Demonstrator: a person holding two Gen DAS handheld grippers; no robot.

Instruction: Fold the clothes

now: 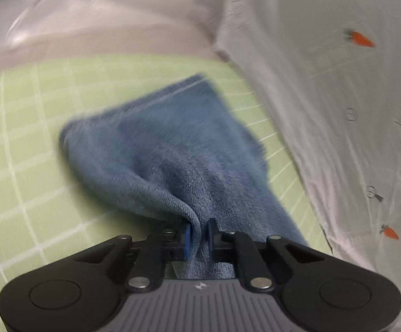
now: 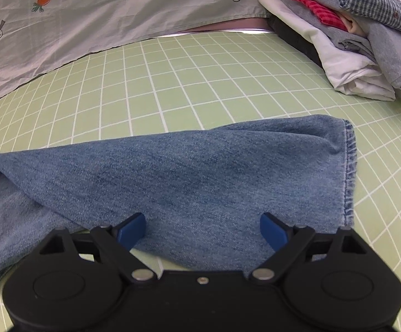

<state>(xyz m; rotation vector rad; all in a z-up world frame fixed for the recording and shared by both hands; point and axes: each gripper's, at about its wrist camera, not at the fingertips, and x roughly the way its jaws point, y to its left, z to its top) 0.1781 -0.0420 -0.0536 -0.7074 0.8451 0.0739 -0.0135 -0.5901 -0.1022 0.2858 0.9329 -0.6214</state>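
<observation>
A pair of blue denim jeans (image 1: 167,155) lies on a green gridded mat (image 1: 20,144). My left gripper (image 1: 199,235) is shut on a bunched fold of the denim, which hangs lifted off the mat; that view is motion-blurred. In the right wrist view a flat jeans leg (image 2: 200,171) with a stitched hem (image 2: 349,171) at the right lies across the mat (image 2: 200,69). My right gripper (image 2: 203,228) stands open just above the denim, its blue pads (image 2: 132,228) wide apart with nothing pinched between them.
A pale sheet printed with carrots (image 2: 62,27) covers the mat's far side, also seen in the left wrist view (image 1: 338,96). A pile of folded clothes (image 2: 352,33), white, grey, red and checked, sits at the far right.
</observation>
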